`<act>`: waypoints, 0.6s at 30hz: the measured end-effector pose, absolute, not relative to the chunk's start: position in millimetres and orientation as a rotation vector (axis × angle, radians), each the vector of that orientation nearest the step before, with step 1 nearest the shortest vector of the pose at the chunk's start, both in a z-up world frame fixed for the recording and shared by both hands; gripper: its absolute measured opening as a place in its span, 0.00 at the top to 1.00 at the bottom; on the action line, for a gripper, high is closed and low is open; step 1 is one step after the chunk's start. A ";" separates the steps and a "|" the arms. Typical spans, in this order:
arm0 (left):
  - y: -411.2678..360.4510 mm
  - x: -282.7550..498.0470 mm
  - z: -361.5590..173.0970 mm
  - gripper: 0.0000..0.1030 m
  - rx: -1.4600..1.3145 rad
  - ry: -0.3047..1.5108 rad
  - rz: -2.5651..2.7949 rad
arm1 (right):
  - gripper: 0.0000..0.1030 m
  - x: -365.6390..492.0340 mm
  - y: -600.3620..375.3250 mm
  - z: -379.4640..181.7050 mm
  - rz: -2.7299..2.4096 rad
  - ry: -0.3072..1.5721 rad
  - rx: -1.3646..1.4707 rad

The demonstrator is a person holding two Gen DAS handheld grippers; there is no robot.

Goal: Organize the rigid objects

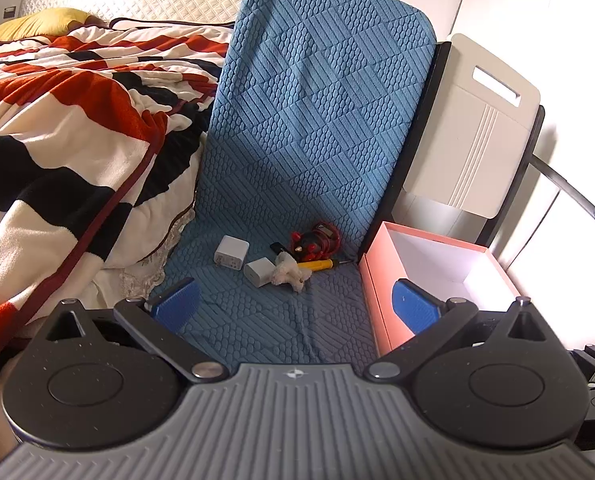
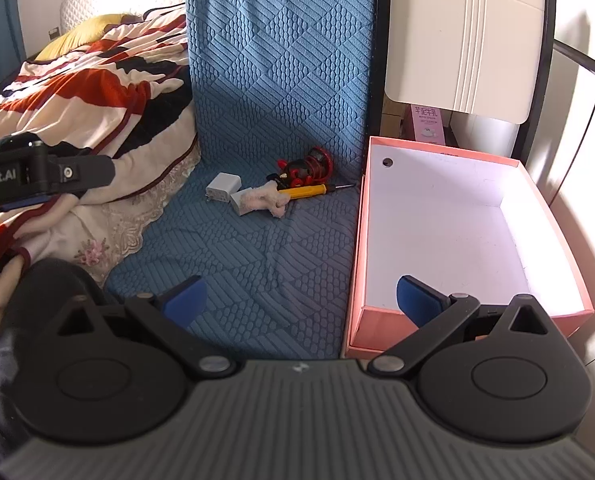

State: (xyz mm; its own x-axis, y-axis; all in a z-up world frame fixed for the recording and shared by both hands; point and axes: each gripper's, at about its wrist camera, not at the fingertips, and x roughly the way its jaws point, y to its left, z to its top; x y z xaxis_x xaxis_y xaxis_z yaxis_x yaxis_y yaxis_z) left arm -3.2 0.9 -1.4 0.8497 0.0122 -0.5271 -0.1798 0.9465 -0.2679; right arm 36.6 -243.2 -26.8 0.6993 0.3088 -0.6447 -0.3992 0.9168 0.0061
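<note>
Left wrist view: the left hand-held gripper [image 1: 297, 306] hangs above the blue textured cover [image 1: 297, 320], jaws spread wide, nothing between its blue pads [image 1: 175, 300]. Right wrist view: the right hand-held gripper [image 2: 301, 300] is likewise wide open and empty, with its right pad over the near corner of the pink box [image 2: 359, 240].

The items lie in one tight cluster at the back of the cover, where it turns up against the chair back, near the box's far-left corner. The cluster contains:
- two white charger cubes [image 2: 222, 188], side by side;
- a yellow-handled screwdriver [image 2: 307, 191];
- a red and black toy [image 2: 311, 164], possibly a small vehicle; detail is poor;
- a fluffy cream scrap [image 2: 267, 198] lying across the nearer cube and touching the screwdriver handle.

The box is open, white inside, and appears empty.

Step in hand: first pick, not yet begun. Recommended procedure: take the screwdriver with the right hand-held gripper, which is nearer the box. Its long axis runs roughly left to right across the view, tilted slightly up toward the tip; the metal tip points at the box wall. Set the jaws across the handle, perpendicular to that axis, and close on the mid-handle, clear of the fluffy scrap. Lift straight up before traversing, so that the toy just behind it is not disturbed.
</note>
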 end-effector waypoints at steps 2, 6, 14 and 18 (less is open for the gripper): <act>0.9 -3.3 -2.3 0.00 -0.316 0.549 0.100 | 0.00 35.4 -243.0 -26.8 0.394 0.688 -0.141; 0.7 -3.0 -5.3 0.00 -0.315 0.558 0.097 | 0.00 34.6 -241.6 -28.6 0.396 0.691 -0.141; 6.1 -2.8 -9.8 0.00 -0.313 0.555 0.099 | 0.00 39.2 -237.3 -36.4 0.380 0.684 -0.136; 11.1 -0.6 -13.1 0.00 -0.319 0.555 0.112 | 0.00 40.9 -234.7 -40.4 0.388 0.684 -0.143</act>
State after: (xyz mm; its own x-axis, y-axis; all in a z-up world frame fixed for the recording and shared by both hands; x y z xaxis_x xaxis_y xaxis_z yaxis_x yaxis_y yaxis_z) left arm -0.6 11.1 -13.1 0.8454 0.0190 -0.5337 -0.1895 0.9450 -0.2667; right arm 40.9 -234.7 -40.4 0.7070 0.3017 -0.6396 -0.3946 0.9188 -0.0028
